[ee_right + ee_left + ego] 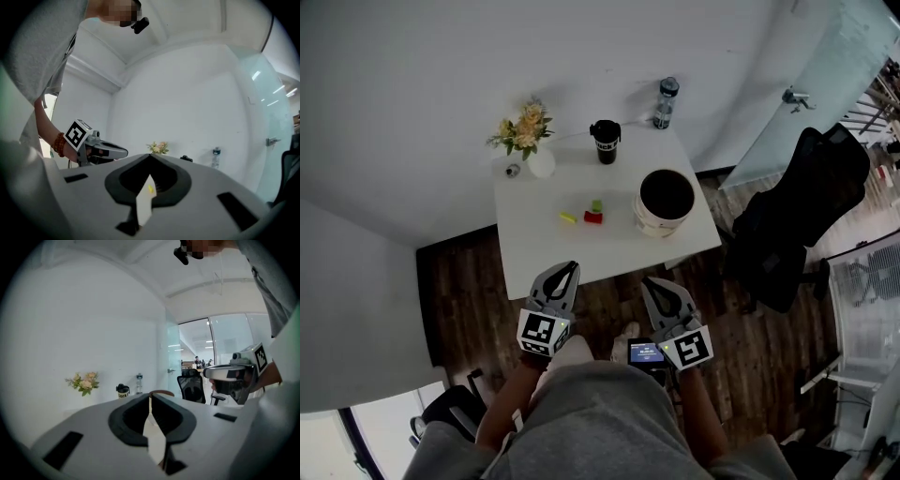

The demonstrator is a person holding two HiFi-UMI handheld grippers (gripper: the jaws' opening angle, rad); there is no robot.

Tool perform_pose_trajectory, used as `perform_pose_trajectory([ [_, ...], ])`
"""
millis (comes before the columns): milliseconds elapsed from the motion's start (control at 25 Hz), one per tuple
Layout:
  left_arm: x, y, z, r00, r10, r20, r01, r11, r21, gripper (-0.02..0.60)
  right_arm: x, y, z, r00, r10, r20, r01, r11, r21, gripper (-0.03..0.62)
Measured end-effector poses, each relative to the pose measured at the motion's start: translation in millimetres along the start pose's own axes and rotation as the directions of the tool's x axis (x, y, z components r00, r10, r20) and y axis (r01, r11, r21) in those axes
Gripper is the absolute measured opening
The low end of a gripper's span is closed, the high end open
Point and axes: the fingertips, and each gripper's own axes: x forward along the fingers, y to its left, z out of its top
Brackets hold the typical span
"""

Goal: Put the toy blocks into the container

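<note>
Your left tongs (571, 269) and right tongs (648, 282) are both closed tight with nothing between them. They hang over the dark wooden plank floor (464, 300), just short of the white square bench (534, 248). Near the bench's centre lie a yellow toy block (567, 217), a green toy block (596, 205) and a red toy block (593, 217), close together. The white round container (660, 225) stands at their 3 o'clock. A black lidded cup (605, 141) sits at 12, a clear water bottle (665, 103) at 1 and a white vase of flowers (527, 136) at 10. White walls rise behind the bench, and a black office chair (797, 216) stands at its 3 o'clock.
</note>
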Motion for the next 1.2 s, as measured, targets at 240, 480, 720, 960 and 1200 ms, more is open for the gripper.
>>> perform_pose_trajectory([
  [240, 24.5, 6.4, -11.6, 0.997, 0.057, -0.049, -0.059, 0.998, -0.038, 0.006, 7.6, -37.6, -12.5, 0.999, 0.023, -0.036, -0.021, 0.998, 0.052, 0.000],
  [480, 60.1, 59.6, -31.0, 0.994, 0.078, -0.075, -0.081, 0.995, -0.049, 0.027, 50.3, -60.4, -22.0, 0.996, 0.029, -0.089, -0.027, 0.999, 0.020, 0.000],
  [720, 100.9, 117.5, -59.8, 0.991, 0.069, -0.116, -0.075, 0.996, -0.046, 0.087, 83.2, -80.0, -21.3, 0.985, -0.033, -0.167, 0.031, 0.999, -0.016, 0.000],
  [960, 132.6, 148.8, -94.3, 0.984, 0.014, -0.178, -0.023, 0.998, -0.053, 0.119, 106.4, -96.7, -28.1, 0.972, -0.111, -0.208, 0.104, 0.994, -0.044, 0.000],
  [1200, 153.8, 159.5, -149.1, 0.939, -0.011, -0.344, 0.004, 1.000, -0.022, 0.198, 117.3, -111.9, -36.8, 0.969, -0.126, -0.212, 0.125, 0.992, -0.019, 0.000],
])
